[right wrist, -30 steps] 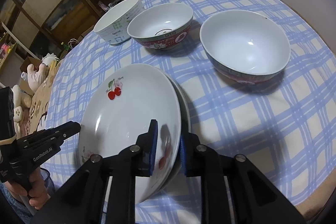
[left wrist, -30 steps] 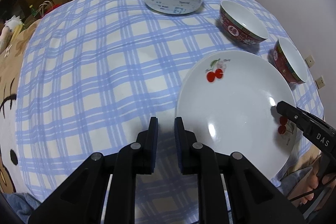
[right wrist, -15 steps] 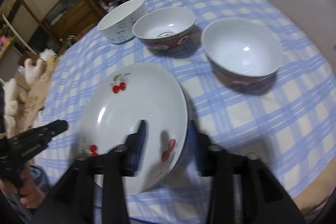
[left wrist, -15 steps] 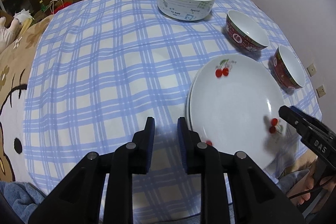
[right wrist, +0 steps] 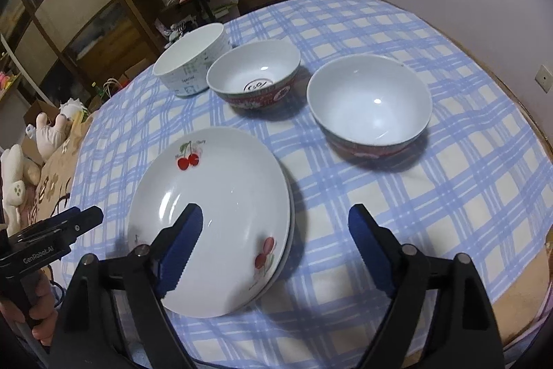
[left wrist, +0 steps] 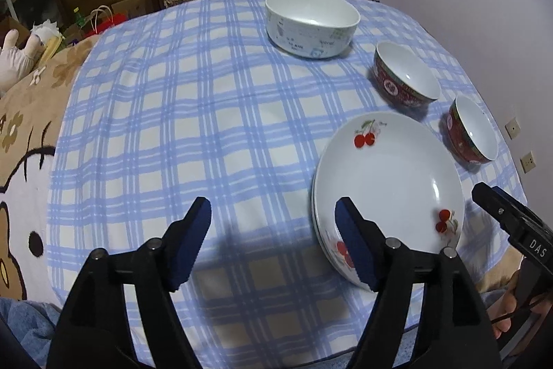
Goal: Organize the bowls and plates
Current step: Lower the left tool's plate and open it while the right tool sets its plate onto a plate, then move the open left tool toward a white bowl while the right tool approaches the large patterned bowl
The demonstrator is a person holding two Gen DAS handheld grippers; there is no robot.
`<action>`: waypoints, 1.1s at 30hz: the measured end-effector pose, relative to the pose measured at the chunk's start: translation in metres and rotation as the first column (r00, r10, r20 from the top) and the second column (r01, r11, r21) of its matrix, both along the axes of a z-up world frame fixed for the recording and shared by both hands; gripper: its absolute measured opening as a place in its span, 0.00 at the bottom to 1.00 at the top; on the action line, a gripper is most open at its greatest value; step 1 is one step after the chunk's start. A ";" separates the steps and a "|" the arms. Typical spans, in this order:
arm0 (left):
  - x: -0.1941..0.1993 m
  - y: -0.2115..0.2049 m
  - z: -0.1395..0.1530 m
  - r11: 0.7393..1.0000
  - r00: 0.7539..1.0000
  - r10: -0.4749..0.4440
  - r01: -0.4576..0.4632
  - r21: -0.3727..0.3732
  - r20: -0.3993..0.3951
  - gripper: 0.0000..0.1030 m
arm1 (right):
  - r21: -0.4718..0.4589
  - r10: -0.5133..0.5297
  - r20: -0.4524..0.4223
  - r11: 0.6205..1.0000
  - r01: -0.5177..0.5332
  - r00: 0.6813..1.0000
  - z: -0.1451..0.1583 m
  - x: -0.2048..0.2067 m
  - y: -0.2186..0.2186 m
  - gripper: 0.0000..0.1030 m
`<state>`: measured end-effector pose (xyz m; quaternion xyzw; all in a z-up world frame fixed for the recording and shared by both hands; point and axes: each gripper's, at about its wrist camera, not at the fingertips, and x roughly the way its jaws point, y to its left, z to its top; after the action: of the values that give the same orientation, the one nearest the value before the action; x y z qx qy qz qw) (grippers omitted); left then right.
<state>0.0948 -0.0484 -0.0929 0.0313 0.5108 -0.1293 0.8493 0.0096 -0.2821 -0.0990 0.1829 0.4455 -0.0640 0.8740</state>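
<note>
Jaws opening on both our grippers, left and right, nothing gripped; stacked cherry plates lie on the checked cloth, three bowls at twelve o'clock beyond.

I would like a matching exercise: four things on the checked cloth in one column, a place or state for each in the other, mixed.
1. cherry plate
2. tall white bowl
3. red bowl with a printed mark inside
4. right gripper

a. farthest away
b. jaws opening, nothing held
c. stacked on another plate
d. between two other bowls

Pairs: 1-c, 2-a, 3-d, 4-b
</note>
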 end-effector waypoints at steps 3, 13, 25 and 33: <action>0.004 -0.001 0.001 1.000 1.000 -0.008 0.007 0.013 0.008 0.75 | -0.014 0.003 0.019 1.000 -0.002 1.000 0.004 0.001 -0.001 0.89; 0.023 -0.006 0.022 0.999 0.999 -0.033 0.033 -0.010 0.040 0.86 | -0.109 0.042 0.132 0.994 -0.028 0.990 0.035 0.013 0.004 1.00; 0.085 -0.009 0.056 0.999 0.997 -0.019 0.016 0.045 0.071 0.86 | -0.127 0.099 0.185 0.989 -0.077 0.978 0.061 0.088 -0.003 1.00; 0.158 -0.012 0.060 0.999 0.998 -0.014 0.012 0.030 0.056 0.86 | -0.122 0.154 0.178 0.983 -0.134 0.972 0.065 0.166 0.000 1.00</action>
<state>0.2530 -0.0605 -0.0327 0.0508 0.4884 -0.1263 0.8619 0.1752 -0.2825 -0.0345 0.1071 0.3696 -0.0074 0.9230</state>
